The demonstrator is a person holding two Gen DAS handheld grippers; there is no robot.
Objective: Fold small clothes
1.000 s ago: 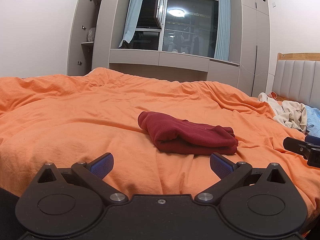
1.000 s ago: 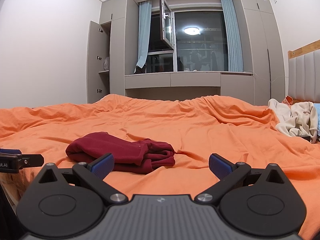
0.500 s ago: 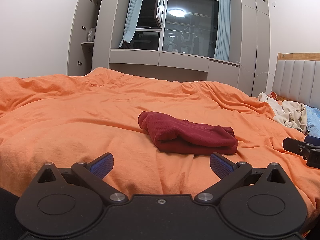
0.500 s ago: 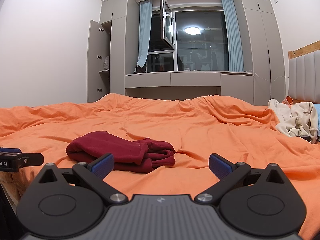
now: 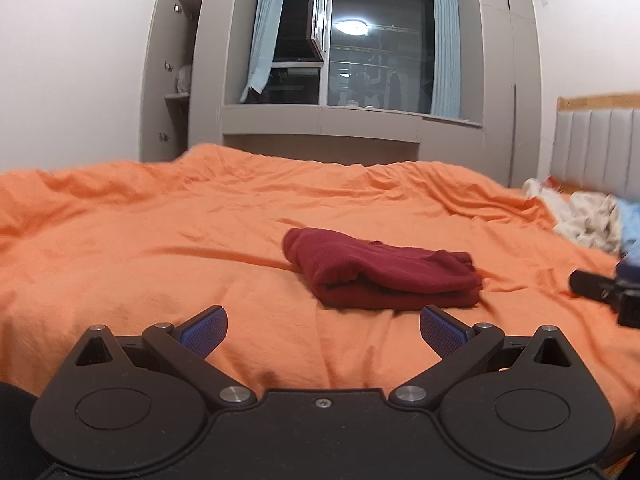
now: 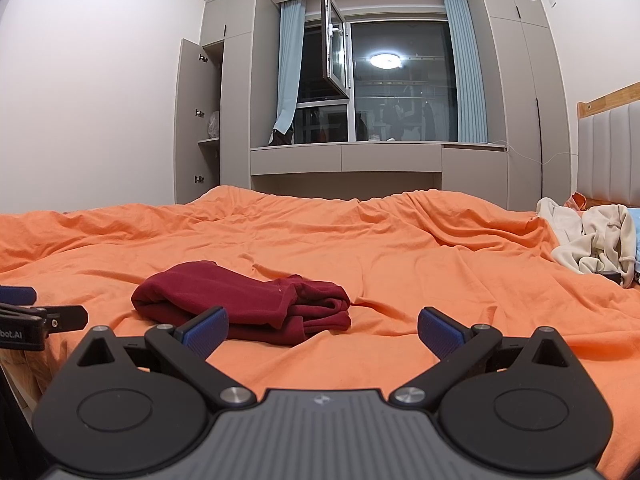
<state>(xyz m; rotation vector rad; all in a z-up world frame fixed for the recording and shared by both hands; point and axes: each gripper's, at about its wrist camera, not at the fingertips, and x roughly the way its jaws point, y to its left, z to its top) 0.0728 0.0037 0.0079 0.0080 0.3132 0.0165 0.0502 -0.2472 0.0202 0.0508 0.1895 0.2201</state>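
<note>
Your left gripper (image 5: 323,326) and right gripper (image 6: 322,326) are both spread, empty. The shirt (image 5: 380,274) lies folded mid-bed (image 5: 140,240); next, reach for the pile (image 6: 592,242) by the headboard.

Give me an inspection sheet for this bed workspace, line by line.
Surface: orange duvet, rumpled.
Job's things: dark red garment, folded, lying on the duvet.
Clutter: cream clothes pile near the padded headboard; something light blue beside it.
Grippers: left gripper and right gripper, jaws open, holding nothing, short of the garment.
Cables: thin white cable at the window ledge.
Surroundings: grey cabinets with one door open, window with one sash tilted open, blue curtains.
</note>
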